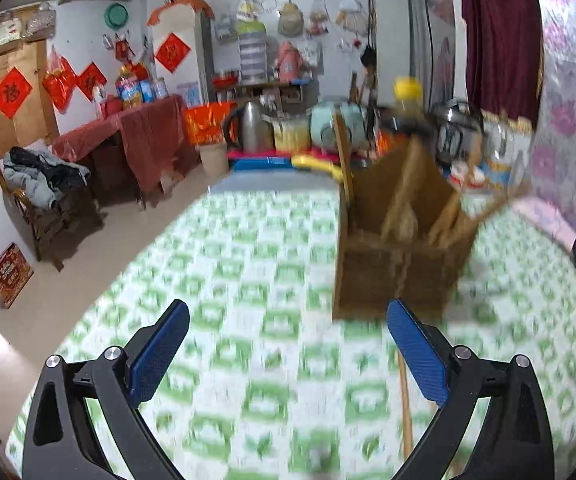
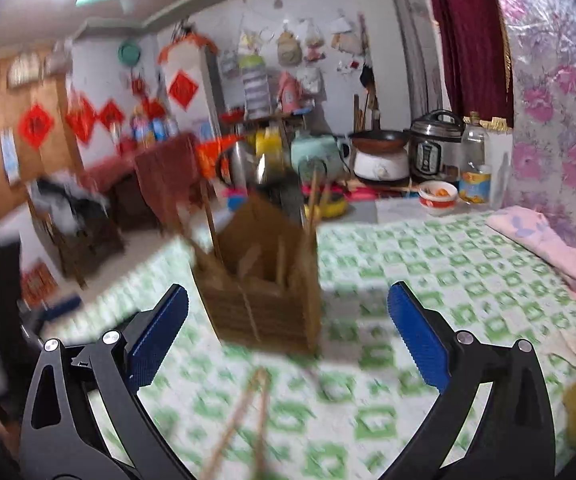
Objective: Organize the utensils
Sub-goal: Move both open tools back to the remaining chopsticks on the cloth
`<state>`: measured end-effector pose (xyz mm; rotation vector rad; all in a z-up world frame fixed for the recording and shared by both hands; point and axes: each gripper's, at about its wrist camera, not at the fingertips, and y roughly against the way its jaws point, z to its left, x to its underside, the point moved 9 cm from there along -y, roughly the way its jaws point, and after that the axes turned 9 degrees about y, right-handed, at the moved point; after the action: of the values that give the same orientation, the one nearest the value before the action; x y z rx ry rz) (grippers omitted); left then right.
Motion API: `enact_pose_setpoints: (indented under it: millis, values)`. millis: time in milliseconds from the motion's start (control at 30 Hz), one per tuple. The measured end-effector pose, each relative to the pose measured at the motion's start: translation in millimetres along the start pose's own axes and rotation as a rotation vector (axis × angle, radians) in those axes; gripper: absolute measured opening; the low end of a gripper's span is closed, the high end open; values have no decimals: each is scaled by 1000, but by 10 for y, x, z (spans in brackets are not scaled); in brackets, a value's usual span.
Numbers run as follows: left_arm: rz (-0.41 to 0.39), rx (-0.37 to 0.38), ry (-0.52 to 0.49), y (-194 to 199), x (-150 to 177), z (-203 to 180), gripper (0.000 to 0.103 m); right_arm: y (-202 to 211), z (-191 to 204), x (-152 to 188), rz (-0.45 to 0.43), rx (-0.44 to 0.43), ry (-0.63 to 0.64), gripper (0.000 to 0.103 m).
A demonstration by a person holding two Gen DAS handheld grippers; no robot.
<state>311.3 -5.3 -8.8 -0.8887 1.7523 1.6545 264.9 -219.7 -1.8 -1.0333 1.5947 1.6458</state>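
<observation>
**A:** Chopsticks [image 2: 243, 420] lie loose on the green-checked cloth [image 2: 428, 264] at the bottom of the right wrist view, between the spread, empty jaws of the right gripper [image 2: 288, 332]. The sticks are thin and flat on soft fabric — I'd guess the pads could slip over them or pinch cloth along with them.

**B:** And the left gripper [image 1: 288, 344]?

**A:** Also wide open, holding nothing. One more stick [image 1: 406, 408] shows at lower right of its view, partly behind the right finger.

**B:** What sits beyond?

**A:** The bamboo utensil holder [image 2: 263, 300], mid-frame, just past the fingertips, with a few sticks already standing in its compartments. It looks light and tall — a knock from either gripper would likely tip it and spill them.

**B:** Farther still?

**A:** A pink blanket [image 2: 548, 248] at right, then a kettle [image 2: 243, 164], a pressure cooker [image 2: 434, 148] and an oil bottle [image 2: 474, 160] across the upper middle — all well apart from the work. Both views are blurred, so finer detail is unclear.
</observation>
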Motion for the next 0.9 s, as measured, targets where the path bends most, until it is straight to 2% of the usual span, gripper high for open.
enact_pose_setpoints:
  millis: [133,233,400,533,633,700,900]
  values:
    - [75,-21,-48,34,485,10,97,71,-14,462,77,70,81,97]
    - [124,-15,-36,81,780,81,97,143,-25,762,130,66,90,97]
    - [254,-2,-16,85,1218,196,97,206,-75,1126,186,41,70,97]
    - [302,-27,-58,37,1375,234,97,167,-73,1295,238,19,44,97]
    - [357,-2,-56,-37,1449,215,97,124,-129,1341,260,10,3,97]
    - [431,23,-60,-131,1543,197,97,52,-151,1404,302,-3,-19,97]
    - [418,36,-75,-181,1532,163,99,-59,-197,1526,380,-7,-58,97]
